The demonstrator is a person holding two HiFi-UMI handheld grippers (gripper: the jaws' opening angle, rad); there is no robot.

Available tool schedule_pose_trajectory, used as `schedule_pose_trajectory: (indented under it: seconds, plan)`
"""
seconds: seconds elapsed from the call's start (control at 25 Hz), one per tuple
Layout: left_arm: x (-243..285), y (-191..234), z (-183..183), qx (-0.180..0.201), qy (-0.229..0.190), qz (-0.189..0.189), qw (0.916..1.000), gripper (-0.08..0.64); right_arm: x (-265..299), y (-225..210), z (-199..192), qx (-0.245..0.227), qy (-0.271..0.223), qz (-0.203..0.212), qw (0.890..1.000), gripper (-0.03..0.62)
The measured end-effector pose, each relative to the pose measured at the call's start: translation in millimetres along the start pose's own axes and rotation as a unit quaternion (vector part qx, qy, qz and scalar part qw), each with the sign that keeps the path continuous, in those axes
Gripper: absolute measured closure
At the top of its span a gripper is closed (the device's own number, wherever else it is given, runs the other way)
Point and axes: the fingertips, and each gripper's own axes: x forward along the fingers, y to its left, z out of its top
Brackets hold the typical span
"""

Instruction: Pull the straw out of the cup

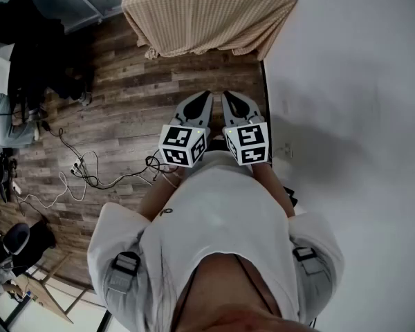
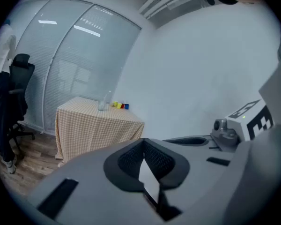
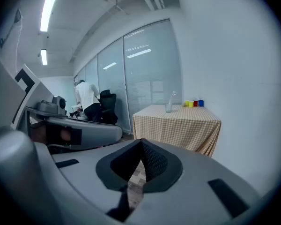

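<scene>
Head view, two grippers (image 1: 203, 101) (image 1: 232, 101), one table (image 1: 207, 12)

far beige checked cloth table cover (image 1: 207, 12) is hanging matt | brown plank wood floor (image 1: 131, 109) is showing grain | clear cup (image 3: 169, 107) is gleaming glossy

Straight ahead of the jaws I see a square table draped in a beige checked cloth (image 3: 178, 123), set against a plain white wall (image 3: 234, 55) that runs along their right. Left of the table stand tall frosted glass panels (image 3: 145, 74). Below the jaws lies a dark wood-plank floor (image 1: 124, 109) with loose cables (image 1: 90, 175). A black office chair (image 2: 19, 74) sits far left, and long ceiling strip lights (image 3: 49, 6) glow above.
</scene>
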Motion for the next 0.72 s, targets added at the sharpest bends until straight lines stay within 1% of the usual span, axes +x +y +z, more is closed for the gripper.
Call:
schedule_pose_trajectory:
  seconds: [0.12, 0.2, 0.32, 0.4, 0.48, 0.56, 0.64, 0.72]
  plan:
    - [4, -4, -3, -0.002, 0.004, -0.003, 1.0, 0.552, 0, -3, -1, 0.006, 0.001, -0.003, 1.0, 0.561]
    - [7, -6, -4, -0.004, 0.004, -0.003, 1.0, 0.552, -2, -7, -3, 0.023, -0.003, 0.002, 1.0, 0.561]
    - [6, -6, -6, -0.014, 0.006, -0.005, 0.9999, 0.552, -3, -7, -6, 0.063, -0.004, 0.029, 0.998, 0.56]
    - [5, -7, -9, -0.028, 0.008, -0.012, 0.9995, 0.552, -3, -3, -7, 0.076, -0.01, 0.048, 0.996, 0.558]
    - [1, -6, -10, -0.035, 0.005, -0.016, 0.9992, 0.552, -5, 3, -2, 0.088, -0.029, 0.07, 0.993, 0.558]
    - [-2, -6, -9, -0.036, -0.004, -0.02, 0.9992, 0.552, -9, 5, 2, 0.111, -0.05, 0.084, 0.989, 0.558]
    - [-3, -9, -2, -0.037, -0.022, -0.034, 0.9985, 0.552, -7, -2, 1, 0.127, -0.05, 0.075, 0.988, 0.56]
    - [-2, -10, 5, -0.034, -0.033, -0.043, 0.998, 0.552, -2, -10, -3, 0.122, -0.037, 0.056, 0.99, 0.56]
